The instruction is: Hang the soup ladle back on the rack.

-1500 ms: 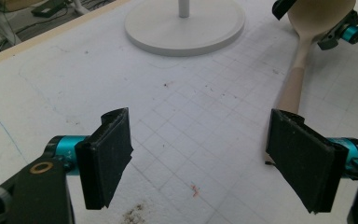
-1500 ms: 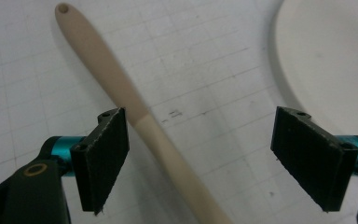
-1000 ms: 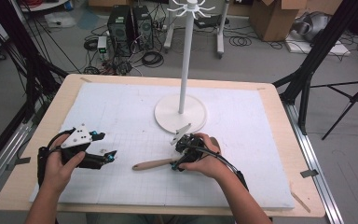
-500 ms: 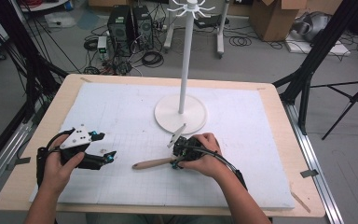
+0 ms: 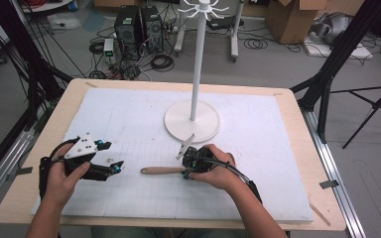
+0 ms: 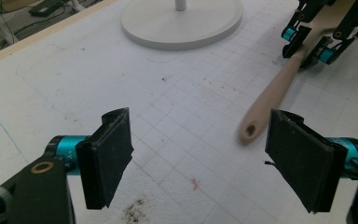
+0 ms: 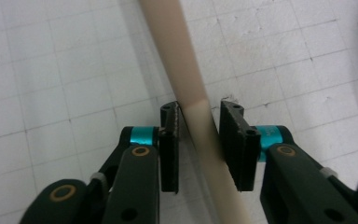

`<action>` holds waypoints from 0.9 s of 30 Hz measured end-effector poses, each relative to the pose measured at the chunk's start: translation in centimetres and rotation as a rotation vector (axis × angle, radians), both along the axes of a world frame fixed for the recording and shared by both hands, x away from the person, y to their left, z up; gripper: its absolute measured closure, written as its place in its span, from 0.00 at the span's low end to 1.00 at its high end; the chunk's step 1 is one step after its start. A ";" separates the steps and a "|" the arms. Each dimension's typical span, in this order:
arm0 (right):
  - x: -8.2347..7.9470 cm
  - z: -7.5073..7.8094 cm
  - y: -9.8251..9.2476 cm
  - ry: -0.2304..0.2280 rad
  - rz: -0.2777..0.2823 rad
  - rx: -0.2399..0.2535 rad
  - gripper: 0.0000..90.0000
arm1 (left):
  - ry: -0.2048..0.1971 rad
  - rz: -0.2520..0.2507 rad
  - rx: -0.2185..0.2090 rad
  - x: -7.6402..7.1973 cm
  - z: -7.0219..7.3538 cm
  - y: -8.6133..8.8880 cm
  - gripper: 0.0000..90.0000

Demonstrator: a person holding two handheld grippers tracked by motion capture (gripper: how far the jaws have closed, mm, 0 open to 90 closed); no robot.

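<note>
Wooden and pale, the spoon [image 5: 164, 170] is lying flat on the surface [image 5: 129, 114], and its handle is passed between the jaws of the right gripper [image 7: 199, 140]. These jaws have just been closing; compared with one second ago they are now narrow, and the pads seem to be pressed on the handle, probably so that it can be lifted. The grip is taken near the head end, so the long handle points away toward the left gripper [image 6: 199, 158]. That gripper is kept wide and holds nothing, with the hole end of the handle just ahead of it. The stand [image 5: 192, 120] is placed beyond the right gripper, perhaps for hanging.
</note>
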State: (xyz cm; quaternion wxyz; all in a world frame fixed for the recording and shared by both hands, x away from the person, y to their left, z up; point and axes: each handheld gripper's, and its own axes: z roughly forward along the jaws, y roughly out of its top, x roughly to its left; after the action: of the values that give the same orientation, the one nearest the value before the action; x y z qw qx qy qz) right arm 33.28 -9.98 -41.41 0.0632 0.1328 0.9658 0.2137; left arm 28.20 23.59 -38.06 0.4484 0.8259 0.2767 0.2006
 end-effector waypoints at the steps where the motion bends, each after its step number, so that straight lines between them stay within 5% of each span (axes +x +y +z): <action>1: -0.1 0.0 0.0 -0.004 -0.001 -0.006 0.80 | 0.000 0.000 -0.001 0.0 0.0 0.0 0.26; 10: 0.0 0.1 -0.2 -0.003 -0.052 -0.020 0.86 | 0.001 0.000 -0.002 -0.1 0.0 0.0 0.26; 14: 0.3 0.2 -0.7 0.000 -0.079 0.009 0.86 | 0.001 0.004 -0.003 -0.1 0.0 0.2 0.26; 21: 0.2 1.7 -2.0 -0.019 -0.107 0.091 0.86 | 0.002 0.009 -0.007 0.0 -0.1 0.3 0.26; 27: 0.1 3.8 -4.1 -0.068 -0.160 0.229 0.86 | 0.005 0.009 -0.008 0.0 -0.1 0.2 0.26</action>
State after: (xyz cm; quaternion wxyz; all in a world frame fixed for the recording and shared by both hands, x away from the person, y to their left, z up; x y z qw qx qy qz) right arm 33.34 -14.13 -37.63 0.0973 0.2085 0.9187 0.3210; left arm 28.20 23.79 -38.16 0.4501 0.8234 0.2822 0.1994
